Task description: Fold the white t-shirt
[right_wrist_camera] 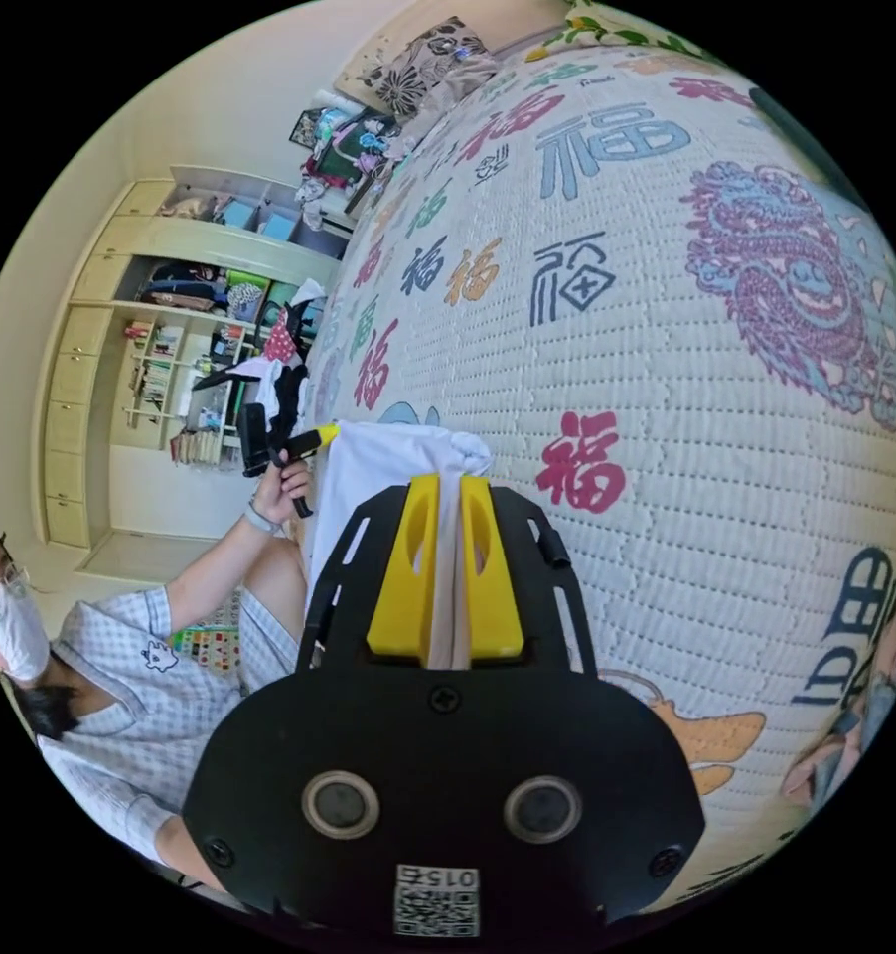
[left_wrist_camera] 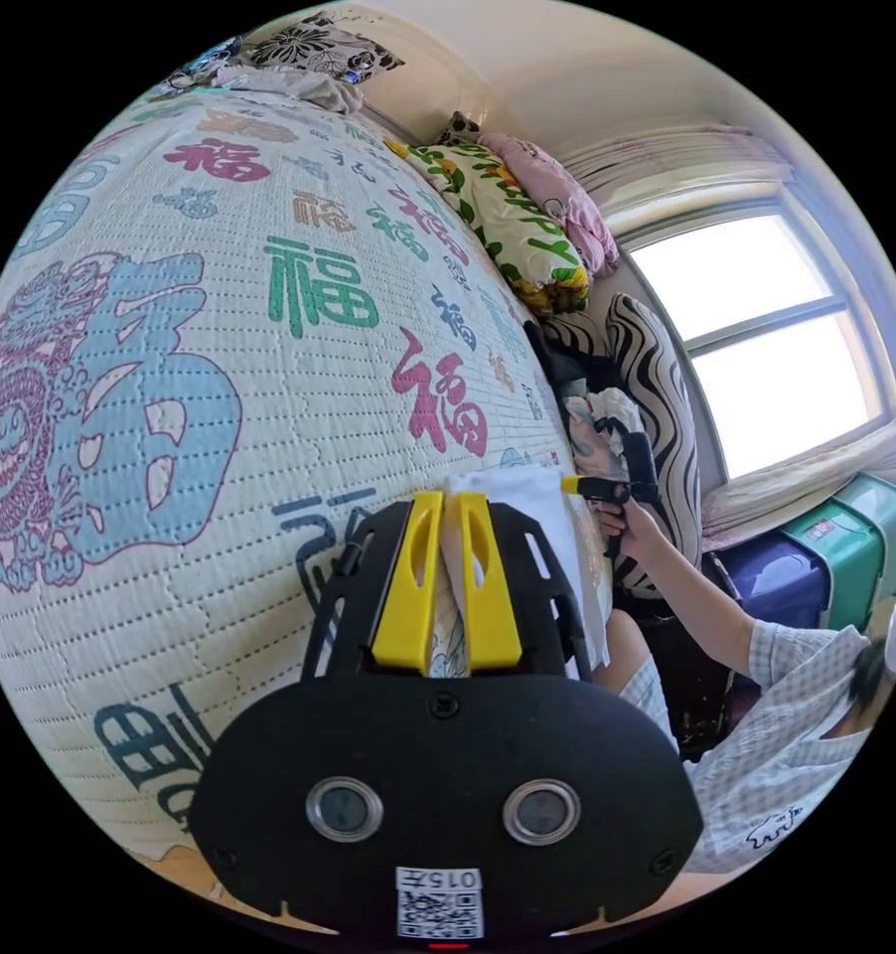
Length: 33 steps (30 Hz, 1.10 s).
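white t-shirt (left_wrist_camera: 527,497) between both claws' jaws

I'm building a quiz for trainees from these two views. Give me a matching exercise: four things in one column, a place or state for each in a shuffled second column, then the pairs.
Things
1. white cotton t-shirt
2. quilted bedspread printed with coloured characters
3. floral yellow-and-green pillow
4. left tongs with yellow jaws

Places or states
A. lies near the window side of the bed
B. shut on white fabric
C. covers the bed
D. held at the bed's edge between both tongs

Pairs: 1-D, 2-C, 3-A, 4-B
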Available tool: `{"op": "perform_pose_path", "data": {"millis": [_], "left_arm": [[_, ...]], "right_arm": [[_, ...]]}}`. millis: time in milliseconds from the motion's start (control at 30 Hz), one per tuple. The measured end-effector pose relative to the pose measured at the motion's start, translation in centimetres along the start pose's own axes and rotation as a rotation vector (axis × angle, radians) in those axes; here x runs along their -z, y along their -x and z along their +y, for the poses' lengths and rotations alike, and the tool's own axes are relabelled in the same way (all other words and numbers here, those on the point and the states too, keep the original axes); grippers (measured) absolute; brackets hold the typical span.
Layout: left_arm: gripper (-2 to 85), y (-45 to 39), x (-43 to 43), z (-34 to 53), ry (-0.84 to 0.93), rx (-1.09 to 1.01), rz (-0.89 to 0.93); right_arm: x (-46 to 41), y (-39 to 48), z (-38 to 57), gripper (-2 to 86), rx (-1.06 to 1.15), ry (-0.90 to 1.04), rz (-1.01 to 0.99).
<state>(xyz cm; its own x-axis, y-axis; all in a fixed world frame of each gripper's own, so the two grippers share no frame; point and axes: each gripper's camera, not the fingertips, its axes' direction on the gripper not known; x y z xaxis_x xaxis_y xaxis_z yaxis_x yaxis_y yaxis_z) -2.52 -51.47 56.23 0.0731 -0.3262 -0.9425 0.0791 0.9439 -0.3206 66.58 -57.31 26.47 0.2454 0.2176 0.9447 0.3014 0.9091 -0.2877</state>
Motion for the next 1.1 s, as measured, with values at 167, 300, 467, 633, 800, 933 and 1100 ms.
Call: {"op": "perform_pose_path", "data": {"millis": [167, 300, 467, 633, 800, 933, 1100], "left_arm": [[0.5, -0.1, -0.5, 0.0, 0.021, 0.036, -0.025], [2.6, -3.2, 0.4, 0.1, -0.007, -0.042, -0.221], [5.8, -9.6, -0.6, -1.0, -0.018, -0.231, -0.237], [7.0, -17.3, -8.8, -3.8, 0.138, -0.425, -0.235], [7.4, -21.0, -18.4, -5.4, 0.342, -0.494, -0.299], [6.2, -21.4, -23.6, -6.3, 0.446, -0.469, -0.372], [4.8, -20.9, -25.1, -6.7, 0.447, -0.387, -0.342]], "right_arm": [[1.3, -0.7, 1.3, 1.5, -0.025, -0.069, -0.063], [2.2, -0.8, 3.1, 1.1, -0.009, -0.119, -0.114], [1.1, 0.0, 4.2, 0.1, 0.023, -0.033, -0.035], [1.2, 0.2, 5.1, 0.2, -0.021, -0.092, -0.048], [1.7, 1.4, 7.1, 3.5, -0.013, -0.137, -0.146], [0.8, 5.1, 10.3, 7.2, 0.054, 0.000, -0.029], [-3.0, 7.7, 12.2, 3.9, 0.098, 0.195, 0.106]]}}
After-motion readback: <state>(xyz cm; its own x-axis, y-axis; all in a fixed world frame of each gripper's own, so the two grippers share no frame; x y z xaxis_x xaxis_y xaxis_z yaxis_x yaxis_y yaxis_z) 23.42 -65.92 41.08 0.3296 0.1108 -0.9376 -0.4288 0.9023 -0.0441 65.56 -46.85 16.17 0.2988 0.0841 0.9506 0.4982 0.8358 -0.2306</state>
